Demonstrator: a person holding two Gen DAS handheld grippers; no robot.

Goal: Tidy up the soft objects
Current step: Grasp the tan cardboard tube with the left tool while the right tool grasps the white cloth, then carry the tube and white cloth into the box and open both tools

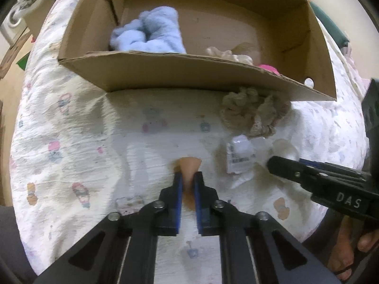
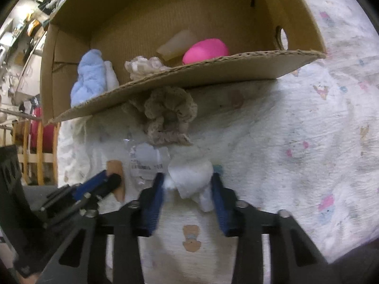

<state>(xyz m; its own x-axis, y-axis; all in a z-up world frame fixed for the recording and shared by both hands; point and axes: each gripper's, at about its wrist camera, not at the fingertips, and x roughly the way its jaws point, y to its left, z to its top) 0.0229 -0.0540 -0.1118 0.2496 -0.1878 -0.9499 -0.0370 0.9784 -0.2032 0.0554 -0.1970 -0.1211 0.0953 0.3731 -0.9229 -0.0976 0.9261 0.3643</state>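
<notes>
My left gripper [image 1: 188, 177] is shut on a tan wedge-shaped sponge [image 1: 189, 165] that lies on the printed quilt; the sponge also shows in the right wrist view [image 2: 116, 168]. My right gripper [image 2: 188, 184] is around a white soft wad [image 2: 191, 177], jaws apart on either side of it; I cannot tell whether they press it. A beige scrunchie [image 1: 253, 111] [image 2: 168, 116] lies against the front wall of the cardboard box [image 1: 180, 71] [image 2: 213, 68]. Inside the box are a light blue towel [image 1: 151, 30] [image 2: 90, 75], a cream scrunchie [image 2: 144, 66], a pink sponge [image 2: 206, 49] and a beige sponge [image 2: 177, 42].
A clear plastic packet with a barcode label [image 1: 239, 156] [image 2: 146, 158] lies on the quilt [image 1: 71, 142] between the grippers. A wooden rack [image 2: 35, 151] stands beyond the bed's left edge. A person's foot in a sandal [image 1: 348, 248] is at the lower right.
</notes>
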